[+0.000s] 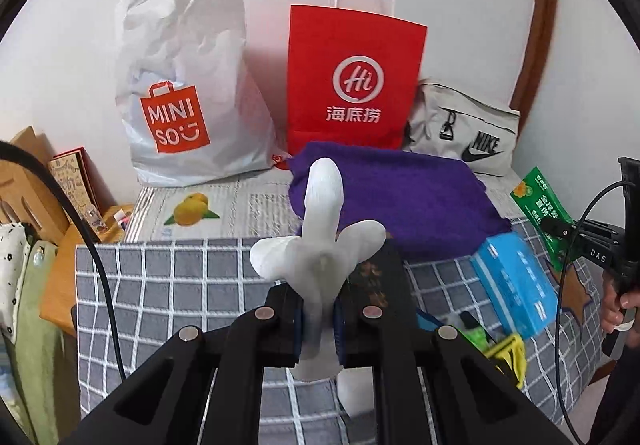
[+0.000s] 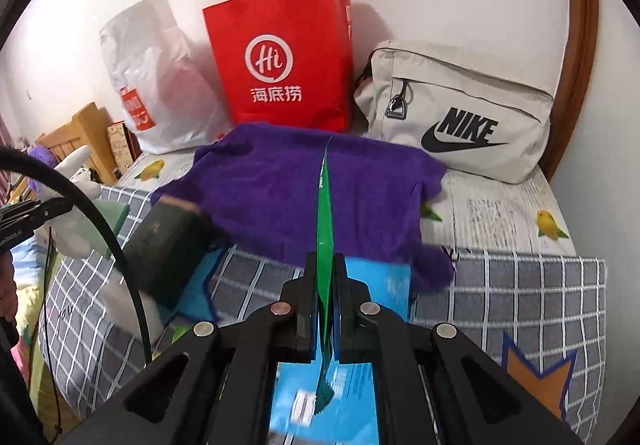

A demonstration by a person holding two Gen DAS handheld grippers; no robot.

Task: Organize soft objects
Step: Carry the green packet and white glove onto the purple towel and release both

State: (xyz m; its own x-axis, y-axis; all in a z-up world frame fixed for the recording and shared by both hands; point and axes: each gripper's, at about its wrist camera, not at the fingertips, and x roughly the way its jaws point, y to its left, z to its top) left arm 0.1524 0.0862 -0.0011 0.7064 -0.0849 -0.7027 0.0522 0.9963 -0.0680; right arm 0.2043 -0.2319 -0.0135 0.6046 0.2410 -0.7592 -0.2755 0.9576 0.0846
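In my left wrist view, the left gripper [image 1: 318, 319] is clamped narrow on a white soft plush toy [image 1: 320, 233] at centre frame. Its long axis runs up the frame, tip pointing toward the red paper bag [image 1: 354, 77], above the grey checked bed cover [image 1: 168, 285].

In my right wrist view, the right gripper [image 2: 327, 309] pinches a flat green foil packet [image 2: 324, 221] edge-on at centre, its long axis running up the frame toward the purple cloth [image 2: 272, 189].
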